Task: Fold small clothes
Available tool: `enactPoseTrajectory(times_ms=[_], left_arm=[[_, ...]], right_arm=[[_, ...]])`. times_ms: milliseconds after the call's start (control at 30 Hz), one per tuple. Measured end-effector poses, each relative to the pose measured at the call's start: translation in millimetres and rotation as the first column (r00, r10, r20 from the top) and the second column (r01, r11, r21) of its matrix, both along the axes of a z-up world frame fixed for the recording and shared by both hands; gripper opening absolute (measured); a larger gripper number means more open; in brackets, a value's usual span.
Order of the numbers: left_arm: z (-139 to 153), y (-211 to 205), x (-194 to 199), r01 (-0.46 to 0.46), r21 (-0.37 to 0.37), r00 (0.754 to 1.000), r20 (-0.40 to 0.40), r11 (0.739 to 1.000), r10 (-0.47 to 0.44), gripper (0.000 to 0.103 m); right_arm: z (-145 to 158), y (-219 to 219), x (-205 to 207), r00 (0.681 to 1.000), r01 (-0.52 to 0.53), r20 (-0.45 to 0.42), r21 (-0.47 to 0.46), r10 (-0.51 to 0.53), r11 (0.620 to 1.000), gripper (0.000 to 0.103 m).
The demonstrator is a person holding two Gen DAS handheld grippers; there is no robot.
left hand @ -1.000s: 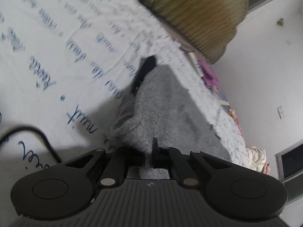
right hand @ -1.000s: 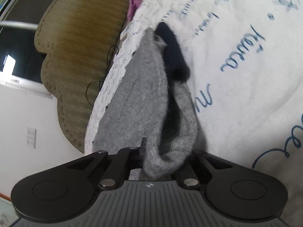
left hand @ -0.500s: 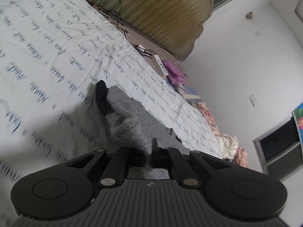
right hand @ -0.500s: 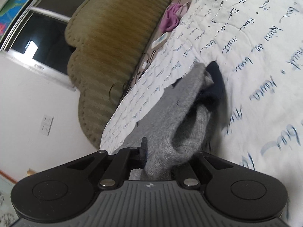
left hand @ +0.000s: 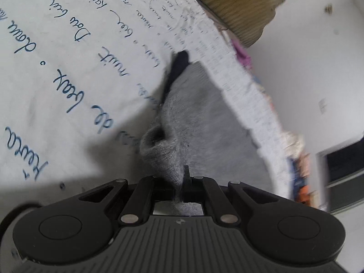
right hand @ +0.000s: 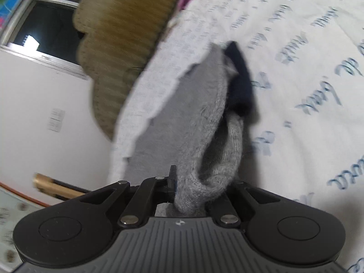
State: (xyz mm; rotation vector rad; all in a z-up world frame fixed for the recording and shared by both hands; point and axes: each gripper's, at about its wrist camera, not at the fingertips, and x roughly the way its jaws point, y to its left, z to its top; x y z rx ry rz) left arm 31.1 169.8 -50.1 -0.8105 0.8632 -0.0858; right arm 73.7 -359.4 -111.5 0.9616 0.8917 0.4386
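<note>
Grey sock (left hand: 191, 118) hangs stretched between both tongs above the bed (left hand: 68, 68). Left tongs (left hand: 182, 182) are clamped on one edge of its cuff; right tongs (right hand: 182, 186) pinch the other, though they are starting to part. Its dark toe (right hand: 241, 82) points away, toward the headboard (right hand: 122, 34).

A fuzzy grey knit sock (left hand: 182, 122) with a navy toe (right hand: 241, 79), stretched lengthwise above a white bedsheet (left hand: 68, 68) printed with blue script, its cuff end bunched and looped open, toe farthest away.
</note>
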Motion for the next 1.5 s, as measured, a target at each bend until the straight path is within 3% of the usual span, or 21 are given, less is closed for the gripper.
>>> enactPoseTrajectory(times_ms=[67,133,167,233,300,333,467,600,633,833,933,967,1000,1033,1067,1133,1200,1267,1433,1500], left_arm=[[-4,-3,5,0.029,0.037,1.000,0.000,0.999,-0.029,0.018],[4,-1,2,0.054,0.100,0.998,0.009,0.994,-0.055,0.029],[11,3,-2,0.055,0.124,0.998,0.016,0.991,-0.057,0.042],[30,16,-14,0.036,0.197,0.997,0.055,0.980,-0.047,0.053],[55,27,-21,-0.029,0.298,0.992,0.127,0.954,-0.010,0.056],[69,29,-18,-0.056,0.342,0.986,0.165,0.938,-0.001,0.059],[100,9,34,-0.062,0.471,0.968,0.243,0.880,-0.062,0.066],[91,-19,115,0.009,0.456,0.972,0.206,0.890,-0.115,0.067],[86,-27,134,0.028,0.478,0.974,0.185,0.878,-0.132,0.068],[54,-67,197,0.151,0.637,0.963,0.076,0.756,-0.257,0.071],[35,-73,215,0.196,0.672,0.962,0.011,0.714,-0.274,0.071],[29,-74,218,0.209,0.680,0.960,-0.006,0.702,-0.280,0.070],[23,-75,219,0.220,0.685,0.958,-0.019,0.694,-0.286,0.069],[19,-75,220,0.231,0.683,0.956,-0.026,0.693,-0.293,0.060],[16,-75,220,0.239,0.677,0.954,-0.028,0.696,-0.299,0.039],[14,-73,219,0.237,0.664,0.952,-0.013,0.709,-0.305,0.014],[18,-75,217,0.223,0.680,0.954,-0.003,0.699,-0.301,0.011],[26,-76,214,0.203,0.695,0.953,0.021,0.690,-0.302,0.008],[59,-72,206,0.127,0.704,0.949,0.118,0.699,-0.292,0.008],[61,-68,209,0.104,0.708,0.955,0.125,0.699,-0.268,0.008]], right_arm=[[-7,4,7,0.999,0.007,-0.048,-0.134,-0.014,0.991,0.012],[-6,-1,8,0.998,-0.009,-0.065,-0.121,0.001,0.993,0.012],[1,-6,7,0.998,-0.013,-0.061,-0.145,0.004,0.989,0.015],[20,-20,3,1.000,0.010,-0.019,-0.240,-0.015,0.971,0.029],[40,-38,2,0.994,0.094,0.078,-0.315,-0.073,0.944,0.055],[49,-45,8,0.989,0.117,0.124,-0.334,-0.080,0.935,0.057],[76,-37,74,0.980,0.073,0.201,-0.362,0.001,0.929,0.057],[70,-1,139,0.979,-0.004,0.178,-0.478,0.101,0.878,0.057],[67,8,153,0.981,-0.010,0.162,-0.516,0.109,0.857,0.057],[42,30,192,0.982,-0.093,0.083,-0.574,0.171,0.814,0.057],[36,32,194,0.979,-0.103,0.083,-0.593,0.188,0.799,0.056],[35,33,194,0.976,-0.105,0.090,-0.604,0.199,0.790,0.052],[34,36,194,0.972,-0.116,0.092,-0.611,0.216,0.783,0.040],[31,38,193,0.969,-0.134,0.086,-0.609,0.233,0.781,0.033],[30,40,194,0.965,-0.152,0.077,-0.611,0.249,0.777,0.023],[31,44,191,0.958,-0.154,0.092,-0.629,0.270,0.762,0.013],[36,44,187,0.956,-0.123,0.127,-0.647,0.265,0.752,0.008],[43,40,185,0.953,-0.101,0.161,-0.628,0.256,0.771,0.006],[64,26,186,0.950,-0.023,0.247,-0.557,0.192,0.830,0.006],[58,22,193,0.959,0.000,0.234,-0.558,0.158,0.830,0.006]])
